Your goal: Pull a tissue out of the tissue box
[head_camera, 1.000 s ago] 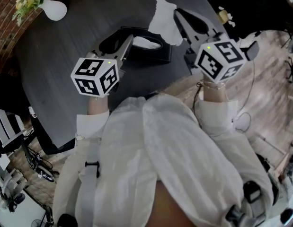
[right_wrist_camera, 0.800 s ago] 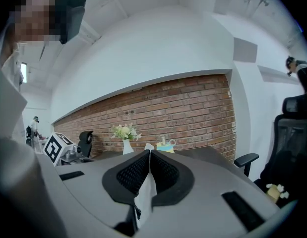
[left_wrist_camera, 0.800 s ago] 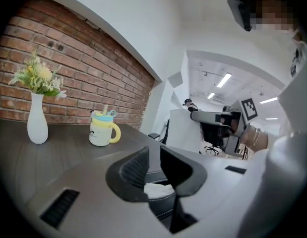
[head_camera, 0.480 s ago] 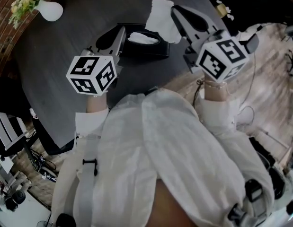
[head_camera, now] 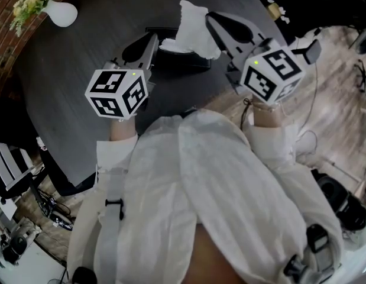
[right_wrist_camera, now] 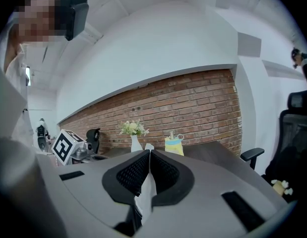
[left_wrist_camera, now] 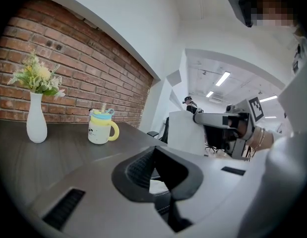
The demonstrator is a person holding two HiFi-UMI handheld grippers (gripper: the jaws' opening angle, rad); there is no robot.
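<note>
A black tissue box (head_camera: 188, 60) lies on the dark table (head_camera: 70, 81), with white tissue (head_camera: 169, 44) showing in its slot. Above the box hangs a pulled-out white tissue (head_camera: 193, 29), pinched in my right gripper (head_camera: 209, 18). In the right gripper view that tissue (right_wrist_camera: 143, 197) runs down between the shut jaws of the right gripper (right_wrist_camera: 150, 152). My left gripper (head_camera: 153, 38) sits at the box's left end. Its jaws have just been closing and now meet with nothing between them. Past the left gripper (left_wrist_camera: 154, 150), the box's tissue (left_wrist_camera: 158, 186) shows low down.
A white vase of flowers (head_camera: 63, 12) (left_wrist_camera: 36, 125) and a yellow-and-white cup (left_wrist_camera: 100, 129) stand at the table's far side. The table's near edge runs just before the person's body. Wooden floor with cables (head_camera: 336, 99) lies to the right.
The left gripper's jaws went from wide open to shut beside the box. The right gripper, still holding the tissue, shifted a little left, over the box.
</note>
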